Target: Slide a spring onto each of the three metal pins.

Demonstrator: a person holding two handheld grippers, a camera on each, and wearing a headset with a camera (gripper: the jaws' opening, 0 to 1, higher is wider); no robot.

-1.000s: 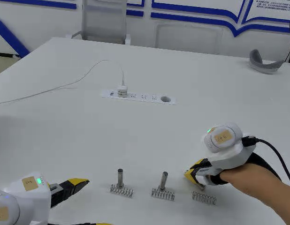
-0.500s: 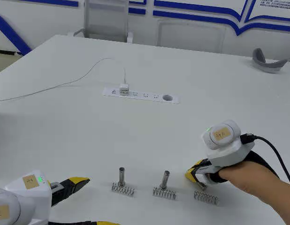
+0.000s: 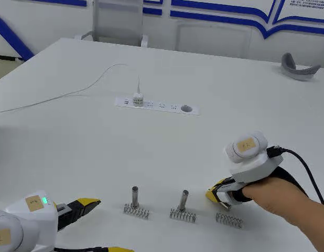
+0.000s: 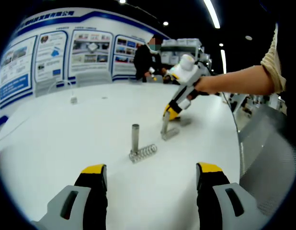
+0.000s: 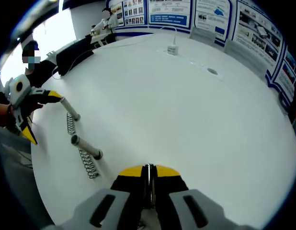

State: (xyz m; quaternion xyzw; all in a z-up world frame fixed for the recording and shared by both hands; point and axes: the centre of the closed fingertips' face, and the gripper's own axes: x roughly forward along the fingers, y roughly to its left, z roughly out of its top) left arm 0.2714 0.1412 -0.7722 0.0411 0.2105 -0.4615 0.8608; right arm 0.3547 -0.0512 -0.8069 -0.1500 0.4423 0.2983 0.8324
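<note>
While the left tool (image 4: 152,170) hangs released over the near edge of the tabletop (image 3: 73,147), three springs (image 3: 182,216) lie flat in a row just beyond it. Two pins (image 3: 135,195) stand upright just behind the left pair. The right tool (image 5: 148,173) is clenched just behind the third spring; whether it nips anything I cannot tell. Such springs are likely light, prone to roll and easily squashed, so pinch gently across the coils, leaving one end open. Farther off lies a power strip (image 3: 154,106).

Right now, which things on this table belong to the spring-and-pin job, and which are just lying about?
Job: two upright metal pins; three springs.
Lying about: power strip; white charger and cable; grey curved band.
</note>
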